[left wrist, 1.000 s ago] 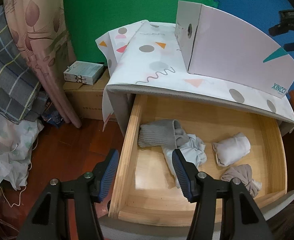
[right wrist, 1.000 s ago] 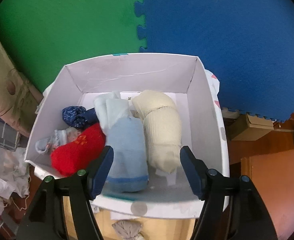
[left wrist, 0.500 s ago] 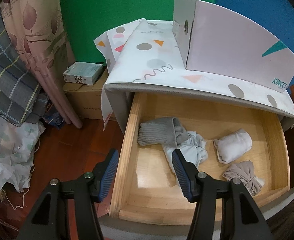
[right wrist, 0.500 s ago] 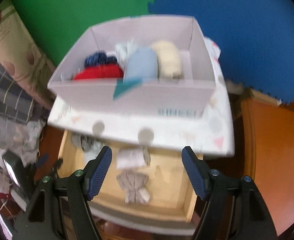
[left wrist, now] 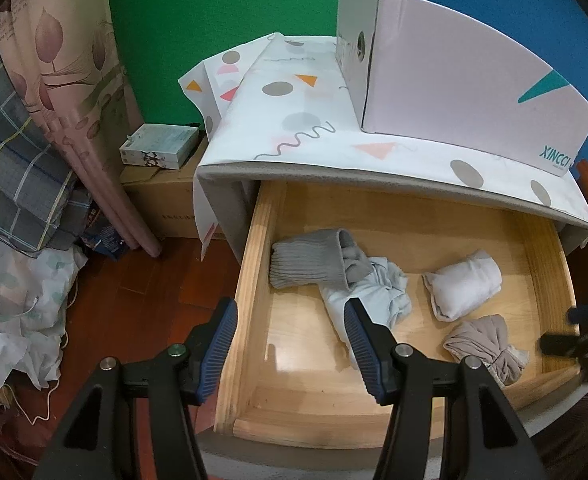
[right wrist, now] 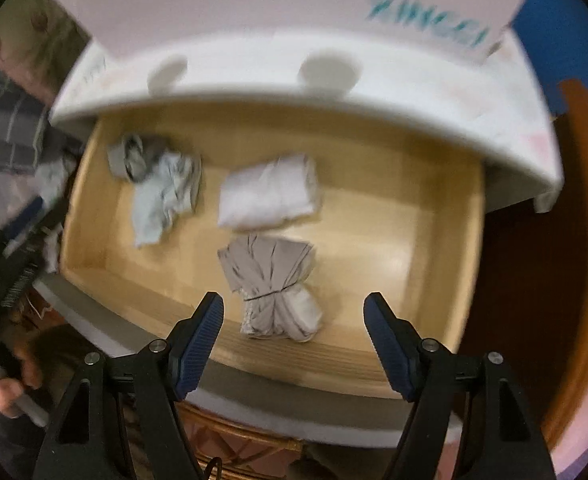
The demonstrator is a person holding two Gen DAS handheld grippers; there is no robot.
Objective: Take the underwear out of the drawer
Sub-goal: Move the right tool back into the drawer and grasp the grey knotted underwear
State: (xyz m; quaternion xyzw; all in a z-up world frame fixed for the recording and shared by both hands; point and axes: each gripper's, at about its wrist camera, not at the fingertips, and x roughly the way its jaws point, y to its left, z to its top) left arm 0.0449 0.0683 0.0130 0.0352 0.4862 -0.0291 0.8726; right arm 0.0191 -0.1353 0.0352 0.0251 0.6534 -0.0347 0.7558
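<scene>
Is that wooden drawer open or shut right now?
Open. The drawer is pulled out from under the tabletop, with four cloth bundles visible on its floor.

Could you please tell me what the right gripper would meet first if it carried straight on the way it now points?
Most likely the taupe-grey bundled cloth at the front of the open wooden drawer: it sits between the open right gripper fingers, though blur leaves depth uncertain.

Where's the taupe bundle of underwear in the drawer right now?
The taupe bundle lies near the drawer's front edge, just in front of the white roll. In the right wrist view, it sits between the open right gripper's fingers.
</scene>
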